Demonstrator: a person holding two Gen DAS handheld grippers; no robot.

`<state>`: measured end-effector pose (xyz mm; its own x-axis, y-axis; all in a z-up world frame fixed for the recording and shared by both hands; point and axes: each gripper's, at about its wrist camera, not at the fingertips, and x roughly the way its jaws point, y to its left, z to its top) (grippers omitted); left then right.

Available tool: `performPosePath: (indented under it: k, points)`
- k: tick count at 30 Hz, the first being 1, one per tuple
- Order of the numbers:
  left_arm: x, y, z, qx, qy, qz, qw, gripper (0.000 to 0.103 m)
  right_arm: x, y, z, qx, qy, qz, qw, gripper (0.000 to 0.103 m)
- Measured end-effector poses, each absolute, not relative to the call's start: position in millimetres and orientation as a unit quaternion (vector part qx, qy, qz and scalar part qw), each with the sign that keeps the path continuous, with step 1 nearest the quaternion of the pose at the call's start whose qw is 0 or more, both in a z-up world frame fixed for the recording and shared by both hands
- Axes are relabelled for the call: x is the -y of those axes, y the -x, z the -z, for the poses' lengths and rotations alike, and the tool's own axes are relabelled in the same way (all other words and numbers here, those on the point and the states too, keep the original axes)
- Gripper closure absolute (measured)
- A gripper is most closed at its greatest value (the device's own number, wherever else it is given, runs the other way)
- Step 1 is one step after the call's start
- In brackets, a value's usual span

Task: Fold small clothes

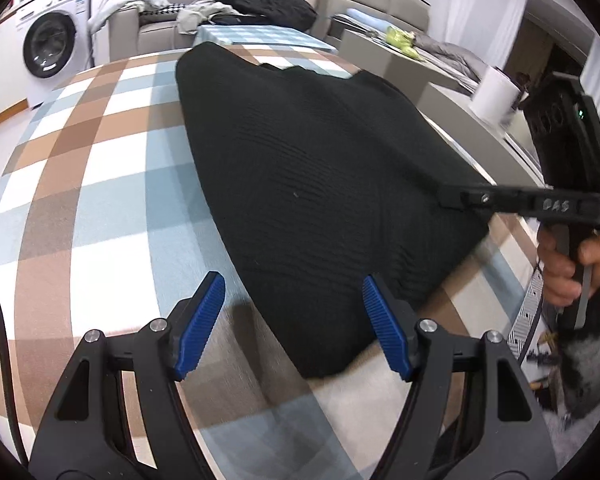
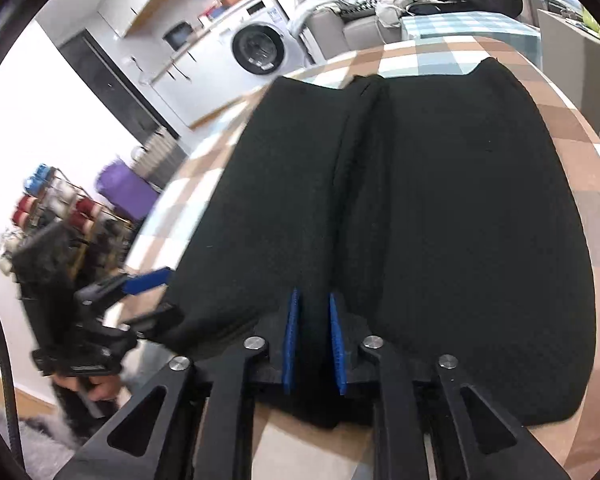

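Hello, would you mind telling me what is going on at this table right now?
A person holding a gripper in each hand is folding a black knit garment spread on a checked tablecloth. The left gripper is open over the garment's near edge, gripping nothing. The right gripper sits at the garment's near hem with its jaws narrow and a ridge of fabric between them; whether the pads pinch it is unclear. One side appears already folded towards the middle.
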<state>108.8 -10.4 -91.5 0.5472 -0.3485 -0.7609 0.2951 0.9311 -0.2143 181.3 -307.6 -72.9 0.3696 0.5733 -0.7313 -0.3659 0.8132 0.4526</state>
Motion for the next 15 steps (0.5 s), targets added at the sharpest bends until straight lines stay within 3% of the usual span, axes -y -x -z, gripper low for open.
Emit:
performPosePath:
  k: [2, 5, 6, 8, 11, 15]
  points:
    - [10, -105, 94, -0.443, 0.016, 0.179, 0.878, 0.034, 310, -173, 73, -0.478, -0.114, -0.305, 0.816, 0.069]
    - [7, -99, 96, -0.448, 0.015, 0.178, 0.876, 0.034, 307, -165, 73, -0.47, -0.101, -0.308, 0.821, 0.066]
    - [5, -99, 97, -0.45, 0.018, 0.179, 0.875, 0.034, 305, -167, 76, -0.472, -0.093, -0.297, 0.825, 0.069]
    - [3, -97, 96, -0.451, 0.018, 0.179, 0.874, 0.034, 304, -171, 74, -0.465, -0.091, -0.289, 0.832, 0.089]
    - [1, -94, 94, -0.448, 0.016, 0.18, 0.875, 0.033, 314, -166, 55, -0.435, -0.106, -0.307, 0.84, 0.094]
    - [0, -93, 93, -0.452, 0.014, 0.182, 0.873, 0.032, 309, -170, 69, -0.484, -0.057, -0.269, 0.831, 0.094]
